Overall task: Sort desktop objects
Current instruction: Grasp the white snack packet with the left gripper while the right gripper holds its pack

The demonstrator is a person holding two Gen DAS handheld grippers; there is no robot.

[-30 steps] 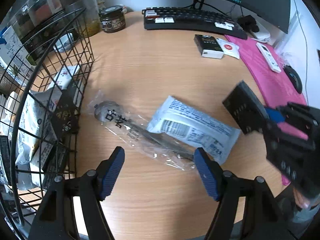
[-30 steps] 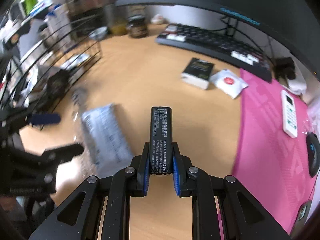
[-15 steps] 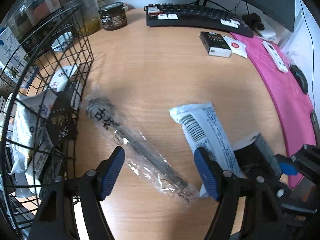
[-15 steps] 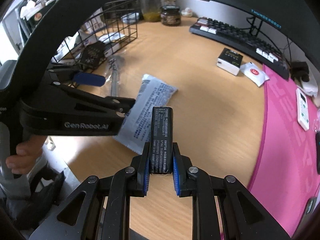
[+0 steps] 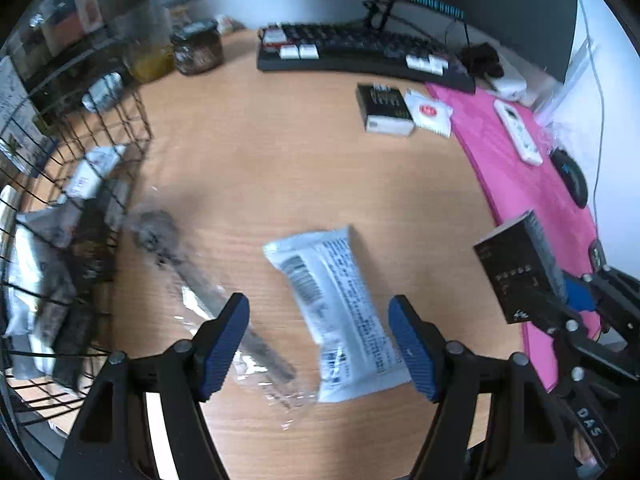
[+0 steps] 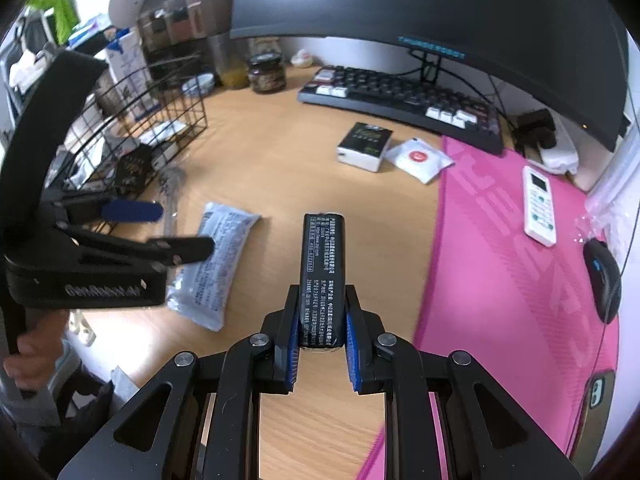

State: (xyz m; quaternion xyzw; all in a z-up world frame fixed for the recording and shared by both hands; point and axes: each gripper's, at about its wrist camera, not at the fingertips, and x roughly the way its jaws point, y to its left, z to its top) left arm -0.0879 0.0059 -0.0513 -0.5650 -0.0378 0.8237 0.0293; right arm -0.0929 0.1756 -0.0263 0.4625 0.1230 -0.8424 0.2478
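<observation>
My right gripper (image 6: 322, 354) is shut on a slim black box (image 6: 322, 276) and holds it above the desk; the box also shows in the left wrist view (image 5: 520, 266). My left gripper (image 5: 320, 344) is open, its jaws straddling a white printed sachet (image 5: 340, 312) that lies flat on the desk, also in the right wrist view (image 6: 216, 268). A clear packet with a dark spoon-like item (image 5: 208, 292) lies left of the sachet. A black wire basket (image 5: 72, 216) with several packets stands at the left.
A black-and-white box (image 5: 384, 110) and a white round-logo sachet (image 5: 430, 114) lie near the keyboard (image 5: 360, 52). A pink mat (image 6: 516, 272) holds a white remote (image 6: 538, 204) and a mouse (image 6: 604, 280). A dark jar (image 5: 198, 52) stands behind the basket.
My left gripper has shifted right, so the white sachet now lies between its jaws. My right gripper with the black box has moved right, away from the left one.
</observation>
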